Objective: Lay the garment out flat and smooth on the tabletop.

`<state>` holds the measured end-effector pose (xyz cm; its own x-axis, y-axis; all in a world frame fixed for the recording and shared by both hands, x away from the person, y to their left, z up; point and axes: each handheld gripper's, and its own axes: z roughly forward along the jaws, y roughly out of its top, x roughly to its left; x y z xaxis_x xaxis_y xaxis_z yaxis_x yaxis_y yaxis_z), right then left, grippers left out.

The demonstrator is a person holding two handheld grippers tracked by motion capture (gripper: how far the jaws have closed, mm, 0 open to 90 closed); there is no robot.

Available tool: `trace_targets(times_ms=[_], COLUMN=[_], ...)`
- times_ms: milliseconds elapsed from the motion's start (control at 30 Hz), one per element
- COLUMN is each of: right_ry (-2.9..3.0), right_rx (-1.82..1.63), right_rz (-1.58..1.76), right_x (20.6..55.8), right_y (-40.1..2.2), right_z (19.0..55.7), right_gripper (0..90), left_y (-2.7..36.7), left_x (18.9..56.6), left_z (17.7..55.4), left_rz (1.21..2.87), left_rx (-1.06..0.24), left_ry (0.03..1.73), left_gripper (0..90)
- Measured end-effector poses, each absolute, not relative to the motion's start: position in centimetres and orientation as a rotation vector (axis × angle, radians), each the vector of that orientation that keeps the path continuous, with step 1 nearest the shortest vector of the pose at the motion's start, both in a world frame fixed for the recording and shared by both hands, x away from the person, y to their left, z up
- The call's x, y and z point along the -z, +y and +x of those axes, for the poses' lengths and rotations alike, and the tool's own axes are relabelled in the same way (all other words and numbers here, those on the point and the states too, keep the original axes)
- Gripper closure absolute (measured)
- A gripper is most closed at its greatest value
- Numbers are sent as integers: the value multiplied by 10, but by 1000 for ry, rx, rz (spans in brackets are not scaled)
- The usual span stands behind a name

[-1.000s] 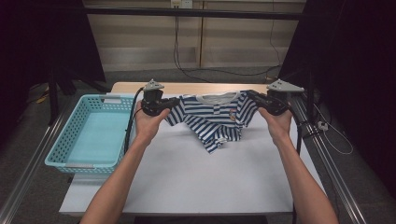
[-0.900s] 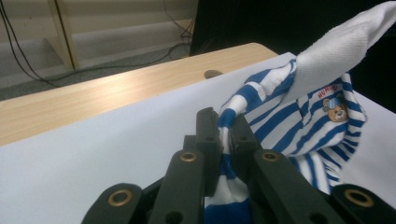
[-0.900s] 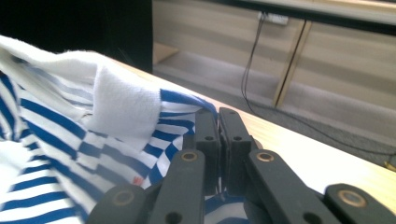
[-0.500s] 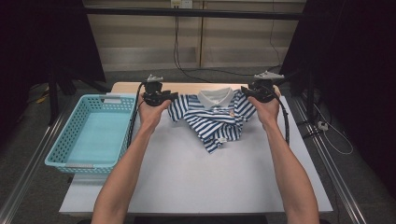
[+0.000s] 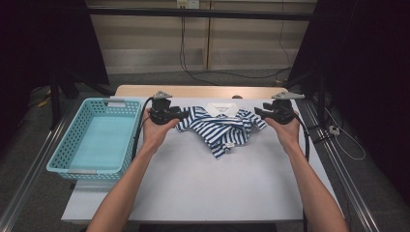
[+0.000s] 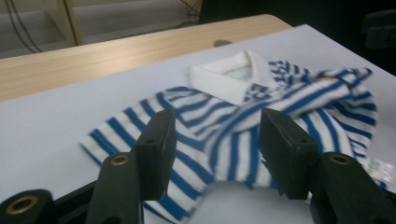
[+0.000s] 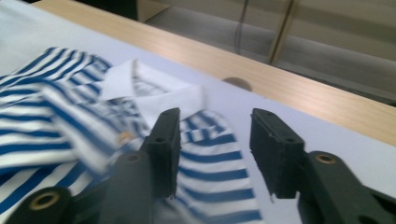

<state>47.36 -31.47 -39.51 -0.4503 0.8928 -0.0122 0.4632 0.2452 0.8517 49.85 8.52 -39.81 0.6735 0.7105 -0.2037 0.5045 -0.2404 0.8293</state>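
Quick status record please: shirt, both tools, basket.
shirt: blue-and-white striped, white collar, lying crumpled on the table
left tool: jaws just opened, apart over the shirt's sleeve end, not pinching it
right tool: jaws apart at the shirt's other side, cloth below them, no grip
basket: turquoise, left of the shirt, nothing in it

The shirt [image 5: 220, 126] lies crumpled on the surface [image 5: 203, 179] toward its far edge, collar farthest from the person. The left tool [image 5: 167, 115] sits at the shirt's left end, the right tool [image 5: 270, 113] at its right end. A basket [image 5: 65, 152] stands on the surface's left side, left of the left tool.
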Motion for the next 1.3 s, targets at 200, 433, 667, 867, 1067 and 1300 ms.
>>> trace_targets(times_ms=[200, 433, 667, 867, 1067, 1300], right_ry=[2061, 2119, 2172, 2204, 2206, 2156], right_rx=[-1083, -1093, -1037, -975, -896, -834], right_rz=[1233, 1186, 1174, 1137, 1146, 1176], right_x=[403, 417, 431, 436, 442, 444], right_y=[-318, -313, -304, -308, -317, -340], right_z=[460, 448, 457, 456, 453, 453], right_gripper=[650, 627, 779, 895, 899, 900], left_y=[51, 15, 2, 6, 21, 60], left_x=[404, 424, 448, 456, 450, 422], left_z=[469, 450, 453, 463, 474, 491], left_rz=[2002, 2072, 2155, 2175, 2096, 2045], left_rx=[-224, -162, -189, -231, -210, -262], left_ry=[806, 695, 745, 770, 866, 909], left_gripper=[560, 601, 438, 631, 862, 866])
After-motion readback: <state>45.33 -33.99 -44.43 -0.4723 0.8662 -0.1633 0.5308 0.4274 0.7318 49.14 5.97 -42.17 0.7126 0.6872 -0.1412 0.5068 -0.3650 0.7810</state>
